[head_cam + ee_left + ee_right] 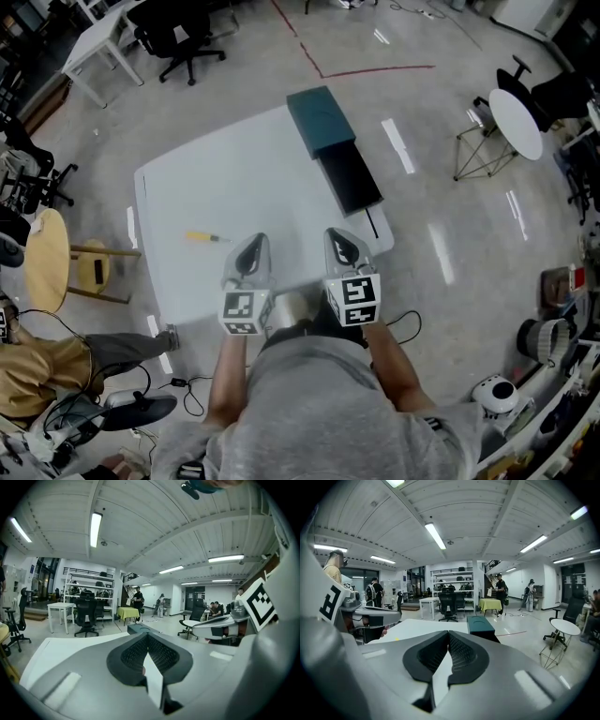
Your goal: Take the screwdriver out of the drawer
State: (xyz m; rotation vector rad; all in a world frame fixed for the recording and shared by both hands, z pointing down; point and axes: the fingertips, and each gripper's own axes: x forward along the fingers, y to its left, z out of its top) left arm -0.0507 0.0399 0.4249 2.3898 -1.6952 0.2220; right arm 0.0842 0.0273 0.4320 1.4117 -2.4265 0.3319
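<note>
A yellow-handled screwdriver (202, 237) lies on the white table (216, 169), left of my grippers. At the far edge stands a dark green drawer box (321, 120) (479, 624), its black drawer (350, 176) pulled out towards me. Both grippers hover at the table's near edge and point towards the box. My left gripper (253, 246) (147, 635) is shut, its pads meeting with nothing between them. My right gripper (343, 242) (448, 633) is shut too and holds nothing. It sits just short of the open drawer's front, and the screwdriver is a short way left of the left gripper.
A round wooden stool (47, 258) stands left of the table, and a person (37, 361) sits at the lower left. To the right are a small round white table (516, 122) and a wire frame (483, 150). An office chair (183, 37) and a white desk (98, 42) stand further back.
</note>
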